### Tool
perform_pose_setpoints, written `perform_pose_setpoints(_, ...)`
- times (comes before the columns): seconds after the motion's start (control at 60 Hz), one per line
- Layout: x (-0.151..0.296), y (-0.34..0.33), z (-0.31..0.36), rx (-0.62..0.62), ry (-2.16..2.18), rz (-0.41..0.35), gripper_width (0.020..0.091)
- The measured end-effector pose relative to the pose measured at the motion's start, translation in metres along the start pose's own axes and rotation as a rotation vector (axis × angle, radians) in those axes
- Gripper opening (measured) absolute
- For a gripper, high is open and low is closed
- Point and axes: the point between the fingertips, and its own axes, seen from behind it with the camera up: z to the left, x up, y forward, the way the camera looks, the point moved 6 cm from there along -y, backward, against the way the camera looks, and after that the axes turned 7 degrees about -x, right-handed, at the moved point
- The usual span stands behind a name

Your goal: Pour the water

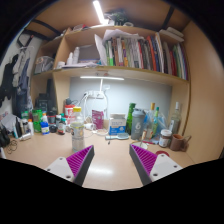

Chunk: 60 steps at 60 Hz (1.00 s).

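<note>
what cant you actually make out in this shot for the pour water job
Gripper view:
- Gripper: open, holding nothing; pads frame bare desk.
- Bottles beyond the fingers: too small to read labels or see water levels.
- Clutter behind the other finger: items overlap, so no cup can be picked out.
- Shelf books: titles too small.

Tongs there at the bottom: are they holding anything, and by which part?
Nothing is held. The tongs stand open, with only bare table between their fingers; the bottles stand well beyond them.

The gripper point(112, 163) is level, fingers spread, gripping nothing.
</note>
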Motion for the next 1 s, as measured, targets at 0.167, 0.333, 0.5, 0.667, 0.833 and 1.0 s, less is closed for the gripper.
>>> perform_pose_setpoints(0.167, -0.003, 0.001, 0.021, 0.041, -0.029, -0.014, 0.0819)
perform_pose_setpoints(0.333, -0.001, 0.005, 0.057, 0.115, -0.006, -0.048, 0.0824)
perform_pose_setpoints(0.5, 0.007, 0.030, 0.092, 0.125, 0.028, -0.122, 0.0829)
perform_pose_setpoints(0.667, 0.002, 0.066, 0.143, 0.173, 0.037, -0.152, 0.0829)
perform_pose_setpoints(0.833, -0.005, 0.110, 0.182, 0.172, 0.030, -0.151, 0.0827)
perform_pose_setpoints(1.0, 0.009, 0.151, 0.199, 0.126, 0.020, -0.157, 0.0830)
